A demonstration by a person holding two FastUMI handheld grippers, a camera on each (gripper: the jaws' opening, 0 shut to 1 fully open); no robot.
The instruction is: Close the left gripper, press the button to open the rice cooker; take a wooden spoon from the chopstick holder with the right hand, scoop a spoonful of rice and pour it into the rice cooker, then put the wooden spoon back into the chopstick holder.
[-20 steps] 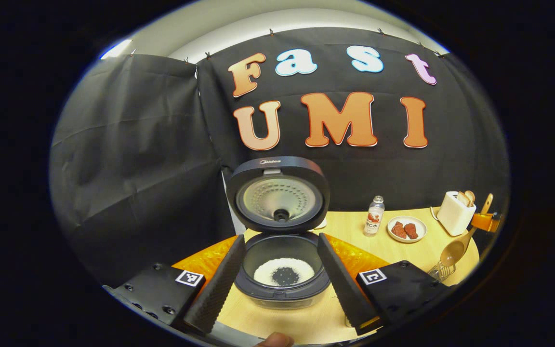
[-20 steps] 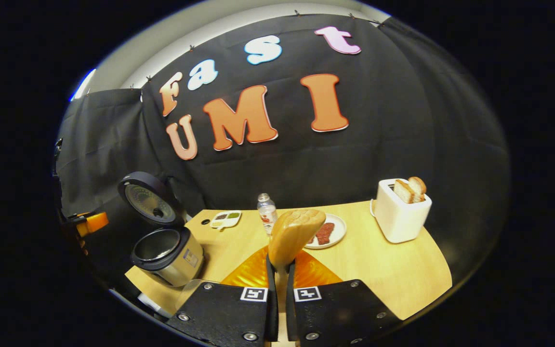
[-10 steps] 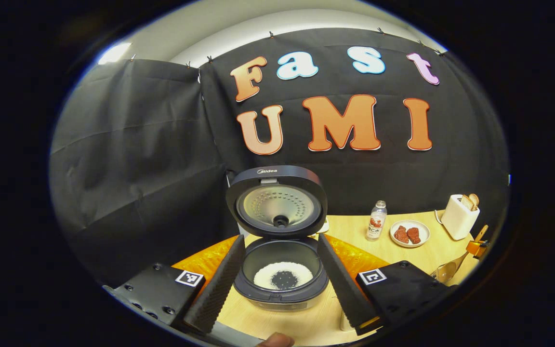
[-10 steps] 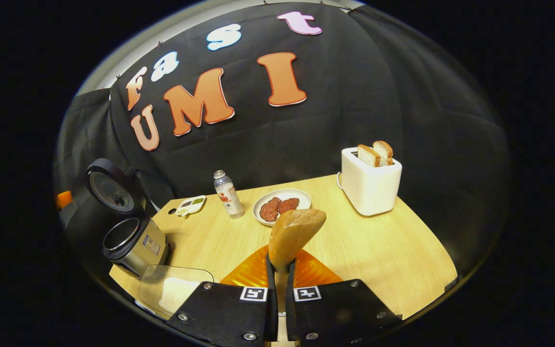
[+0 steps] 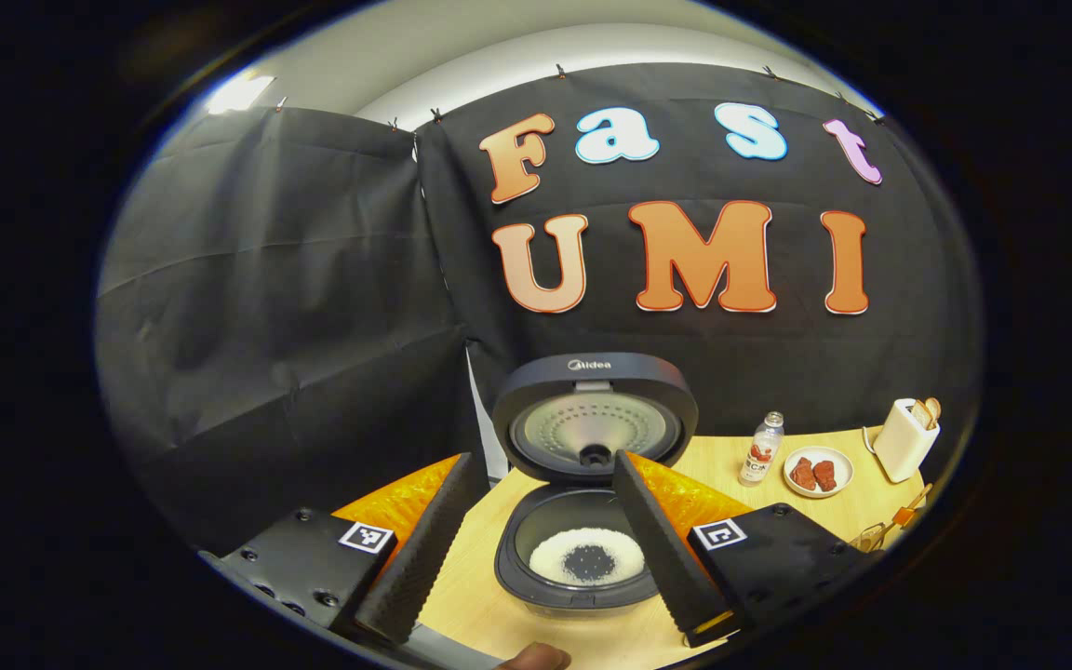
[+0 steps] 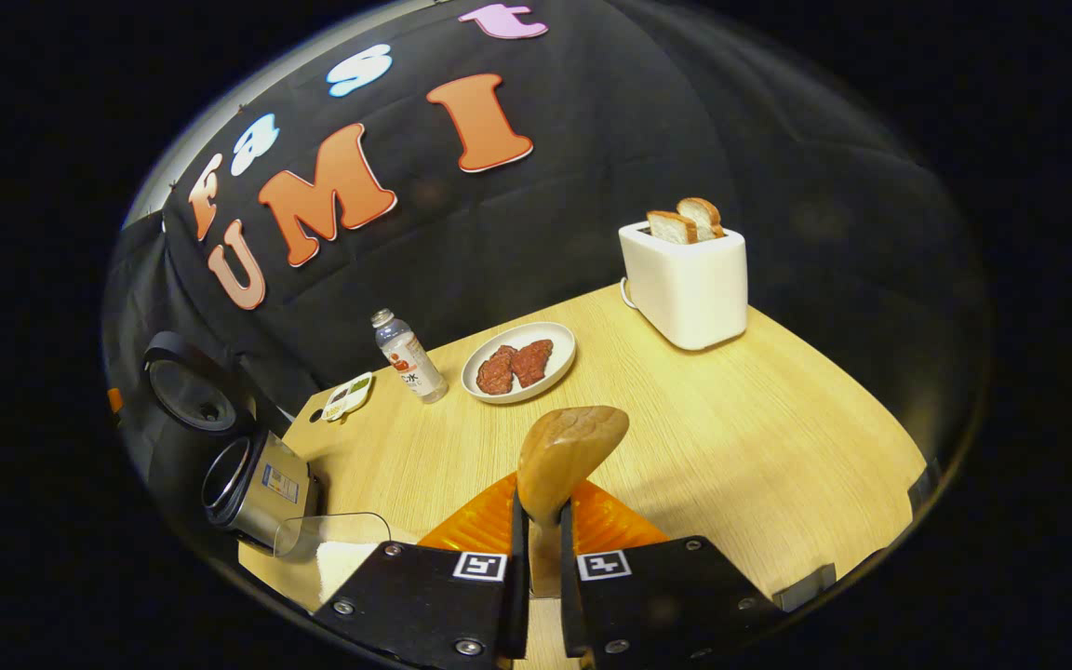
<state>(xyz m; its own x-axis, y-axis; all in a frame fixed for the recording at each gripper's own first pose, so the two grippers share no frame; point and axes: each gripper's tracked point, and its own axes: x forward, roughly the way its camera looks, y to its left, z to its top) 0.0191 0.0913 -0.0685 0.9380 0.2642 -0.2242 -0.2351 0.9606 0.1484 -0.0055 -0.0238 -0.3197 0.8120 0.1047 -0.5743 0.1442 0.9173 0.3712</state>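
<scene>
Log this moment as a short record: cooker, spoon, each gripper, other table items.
cooker: lid up, rice in the pot
spoon: wooden spoon clamped by its handle, bowl end forward above the table
right gripper: shut on the spoon
left gripper: open, fingers apart in front of the cooker
rice container: clear tub beside the cooker
others: bottle, plate of meat, toaster with bread, small sauce dish

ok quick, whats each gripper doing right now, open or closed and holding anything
Left gripper: open, holding nothing, above the open rice cooker.
Right gripper: shut on the wooden spoon.
</scene>
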